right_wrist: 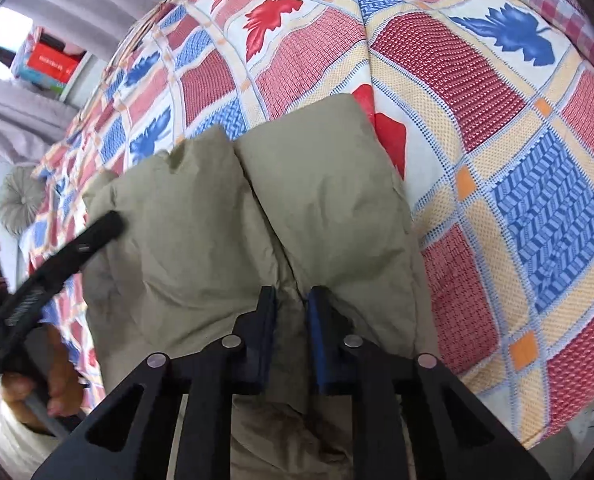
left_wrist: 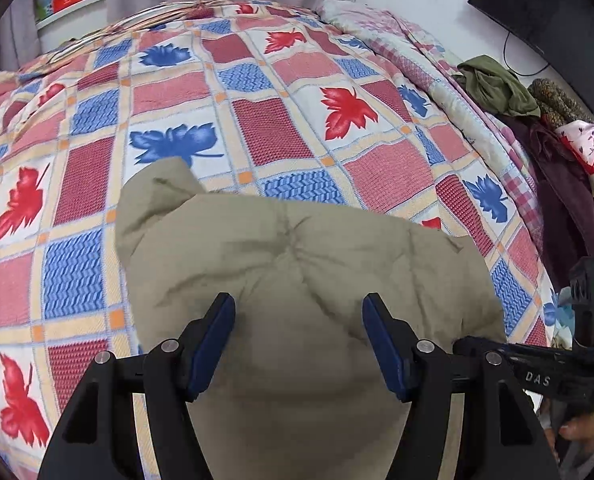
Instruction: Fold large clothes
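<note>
Khaki padded fabric — a bulky garment (left_wrist: 297, 280) — is laid on a bed covered by a checked quilt (left_wrist: 257, 120) printed with red and blue leaves. The garment is bunched into puffy folds at the near edge of the bed, directly under both tools.

The left gripper (left_wrist: 299, 344) is held above the garment with its jaws well apart; no fabric is seen pinched between the blue pads (left_wrist: 213, 344).

The right gripper (right_wrist: 291, 336) is pointed down at a crease between two padded sections, with its jaws drawn close together and only a narrow gap left. Whether cloth is clamped there cannot be told.

At the far right — beside the bed — a heap of other clothes (left_wrist: 537, 120) is piled.
</note>
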Action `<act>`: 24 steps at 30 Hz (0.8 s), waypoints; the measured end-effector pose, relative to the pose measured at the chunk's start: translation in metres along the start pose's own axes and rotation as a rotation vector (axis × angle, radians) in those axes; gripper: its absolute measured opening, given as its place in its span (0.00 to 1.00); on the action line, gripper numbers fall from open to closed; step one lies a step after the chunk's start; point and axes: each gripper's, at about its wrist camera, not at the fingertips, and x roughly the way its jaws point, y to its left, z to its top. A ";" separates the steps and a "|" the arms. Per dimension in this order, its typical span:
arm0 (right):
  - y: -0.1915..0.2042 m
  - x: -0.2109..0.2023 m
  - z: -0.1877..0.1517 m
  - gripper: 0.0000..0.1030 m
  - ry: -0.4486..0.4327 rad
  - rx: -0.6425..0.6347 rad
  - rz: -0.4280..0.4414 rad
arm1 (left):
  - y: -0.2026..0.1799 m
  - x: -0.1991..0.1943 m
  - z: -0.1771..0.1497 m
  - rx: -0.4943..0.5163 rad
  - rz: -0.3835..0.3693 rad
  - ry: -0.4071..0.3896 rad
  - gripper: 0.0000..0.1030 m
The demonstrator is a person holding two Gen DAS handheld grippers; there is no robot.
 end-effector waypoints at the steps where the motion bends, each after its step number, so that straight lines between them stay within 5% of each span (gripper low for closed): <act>1: 0.001 0.000 -0.003 0.17 0.006 -0.018 -0.009 | 0.005 -0.004 -0.009 -0.011 -0.008 0.010 0.65; 7: -0.003 0.007 -0.024 0.14 0.039 -0.014 -0.021 | 0.011 -0.001 -0.048 0.009 0.000 0.070 0.65; 16: 0.000 0.007 -0.029 0.13 0.042 -0.021 -0.046 | 0.015 -0.006 -0.043 -0.034 0.033 0.110 0.65; 22: 0.006 -0.027 -0.025 0.20 -0.010 -0.026 -0.006 | 0.016 -0.012 -0.041 -0.044 0.052 0.133 0.65; 24: 0.007 -0.033 -0.024 0.35 -0.015 -0.030 -0.004 | 0.016 -0.013 -0.041 -0.040 0.057 0.140 0.65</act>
